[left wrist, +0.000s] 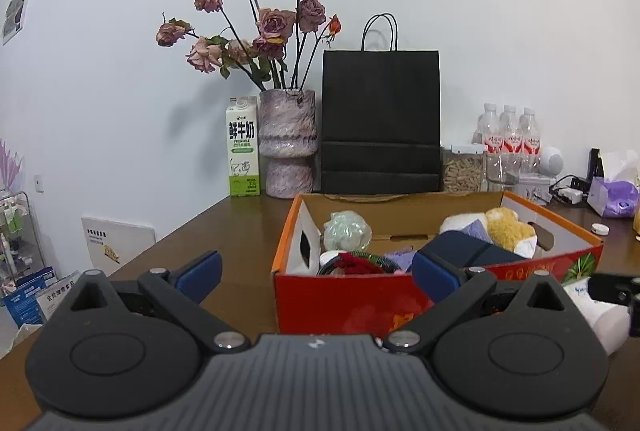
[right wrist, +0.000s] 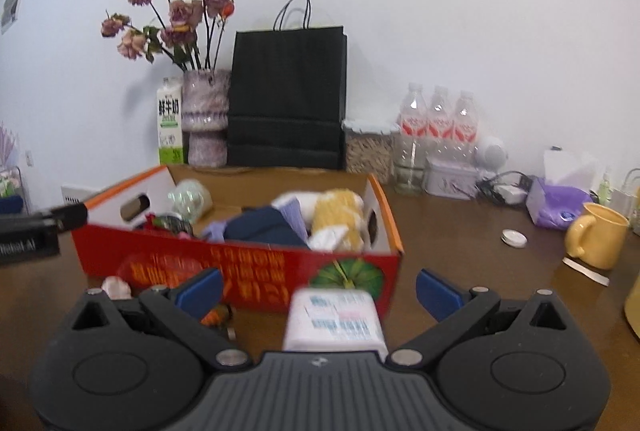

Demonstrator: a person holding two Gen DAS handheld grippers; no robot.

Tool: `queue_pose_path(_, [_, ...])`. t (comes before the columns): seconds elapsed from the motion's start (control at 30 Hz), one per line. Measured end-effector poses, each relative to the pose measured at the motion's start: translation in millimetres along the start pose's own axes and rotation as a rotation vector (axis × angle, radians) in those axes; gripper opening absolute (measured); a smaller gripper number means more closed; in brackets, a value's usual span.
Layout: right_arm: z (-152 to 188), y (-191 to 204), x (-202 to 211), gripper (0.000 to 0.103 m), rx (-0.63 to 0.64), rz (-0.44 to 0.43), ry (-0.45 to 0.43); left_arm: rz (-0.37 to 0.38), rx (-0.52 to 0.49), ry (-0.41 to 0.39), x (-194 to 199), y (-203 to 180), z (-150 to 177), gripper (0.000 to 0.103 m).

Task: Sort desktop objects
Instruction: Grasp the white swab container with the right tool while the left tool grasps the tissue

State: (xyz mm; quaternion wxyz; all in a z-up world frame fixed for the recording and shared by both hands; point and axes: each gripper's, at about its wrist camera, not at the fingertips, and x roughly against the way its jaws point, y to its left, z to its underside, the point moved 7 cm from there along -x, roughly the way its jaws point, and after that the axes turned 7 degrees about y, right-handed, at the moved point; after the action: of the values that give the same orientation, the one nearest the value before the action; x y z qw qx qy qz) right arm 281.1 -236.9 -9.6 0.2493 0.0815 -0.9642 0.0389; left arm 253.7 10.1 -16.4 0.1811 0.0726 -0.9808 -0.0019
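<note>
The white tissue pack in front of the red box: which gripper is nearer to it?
Right. The right gripper is open with the tissue pack between its fingers; the left gripper is off to the pack's left, facing the red box.

A red cardboard box (right wrist: pixel 256 267) with orange-edged flaps stands open on the brown table, already holding a jumble: a yellow-and-white plush toy (right wrist: pixel 336 217), a dark navy pouch (right wrist: pixel 260 229), a bit of lilac cloth (right wrist: pixel 214 231), a clear bubbly ball (left wrist: pixel 346 231) and something red and dark at the left end. Just in front of the box lies a white tissue pack (right wrist: pixel 334 319) with blue print.
</note>
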Motion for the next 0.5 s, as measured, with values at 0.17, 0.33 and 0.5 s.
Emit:
queue_pose_path(0.17, [21,-5,12,0.103,0.000,0.004,0.042,0.011,-0.009,0.040,7,4,8,0.103])
queue_pose_path(0.33, [41,-9,19,0.103,-0.003,0.005,0.097,0.015,-0.058,0.101,11,5,23,0.103])
queue_pose_path(0.5, [51,-8,16,0.103,0.015,0.009,0.145,0.051,-0.103,0.160,13,0,39,0.103])
